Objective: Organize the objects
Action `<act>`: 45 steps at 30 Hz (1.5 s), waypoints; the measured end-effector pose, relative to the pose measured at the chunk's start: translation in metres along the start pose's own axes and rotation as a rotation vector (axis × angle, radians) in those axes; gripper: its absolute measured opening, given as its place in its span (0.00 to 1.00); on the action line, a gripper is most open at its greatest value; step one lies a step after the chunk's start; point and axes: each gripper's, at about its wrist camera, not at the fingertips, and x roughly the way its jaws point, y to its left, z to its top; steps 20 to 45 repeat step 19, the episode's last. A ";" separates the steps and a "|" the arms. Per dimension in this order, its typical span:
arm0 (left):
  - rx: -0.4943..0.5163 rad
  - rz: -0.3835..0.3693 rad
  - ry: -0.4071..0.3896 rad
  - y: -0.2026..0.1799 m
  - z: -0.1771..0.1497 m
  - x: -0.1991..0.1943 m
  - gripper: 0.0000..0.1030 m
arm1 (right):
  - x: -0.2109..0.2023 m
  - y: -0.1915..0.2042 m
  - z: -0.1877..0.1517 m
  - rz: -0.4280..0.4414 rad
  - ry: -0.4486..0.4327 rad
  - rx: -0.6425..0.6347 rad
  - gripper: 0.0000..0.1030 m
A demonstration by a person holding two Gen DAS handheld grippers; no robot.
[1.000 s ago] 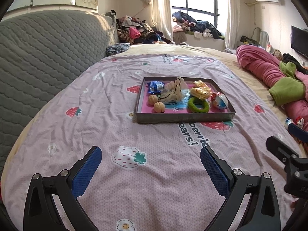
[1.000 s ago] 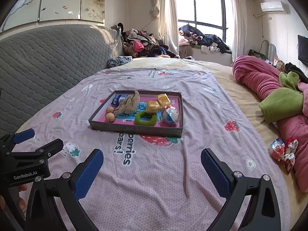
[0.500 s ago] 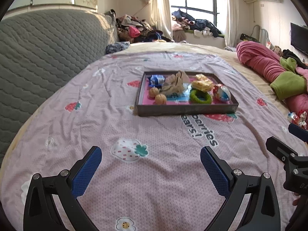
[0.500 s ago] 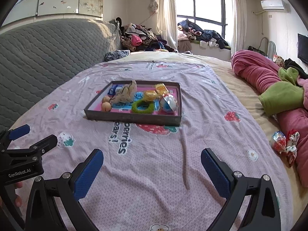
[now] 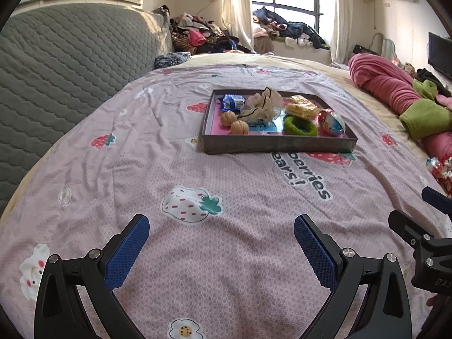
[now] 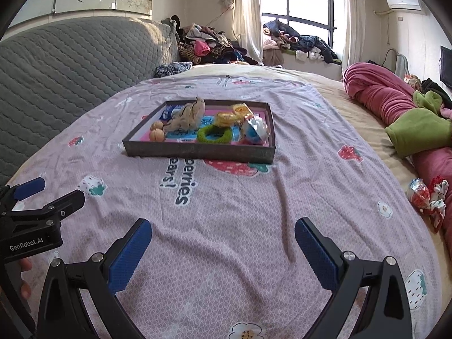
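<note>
A dark shallow tray (image 5: 278, 144) (image 6: 197, 151) rests on the bed ahead. It holds two walnuts (image 5: 239, 127) (image 6: 157, 134), a beige cloth (image 5: 261, 106) (image 6: 188, 115), a blue packet (image 5: 231, 101), yellow snack packs (image 5: 302, 109) (image 6: 230, 117), a green ring (image 5: 299, 125) (image 6: 213, 135) and a foil egg (image 5: 332, 122) (image 6: 255, 131). My left gripper (image 5: 221, 236) and right gripper (image 6: 223, 238) both stand open over the bare sheet, well short of the tray, with nothing between their fingers. A red-and-white foil wrapper (image 6: 428, 197) (image 5: 440, 169) lies loose at the right.
A pink strawberry-print sheet (image 5: 197, 183) (image 6: 254, 197) covers the bed. A grey quilted headboard (image 5: 56, 65) runs along the left. Rolled pink and green blankets (image 6: 406, 115) lie along the right edge. Clothes (image 6: 209, 45) are piled under the window at the back.
Both grippers have tilted and drawn back slightly, so the tray sits a little lower and farther right in the left view. Both stay open and empty.
</note>
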 end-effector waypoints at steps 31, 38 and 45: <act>-0.020 0.006 0.010 0.007 -0.008 0.012 0.99 | 0.006 -0.002 -0.015 -0.013 0.029 -0.002 0.99; -0.020 0.006 0.010 0.007 -0.008 0.012 0.99 | 0.006 -0.002 -0.015 -0.013 0.029 -0.002 0.99; -0.020 0.006 0.010 0.007 -0.008 0.012 0.99 | 0.006 -0.002 -0.015 -0.013 0.029 -0.002 0.99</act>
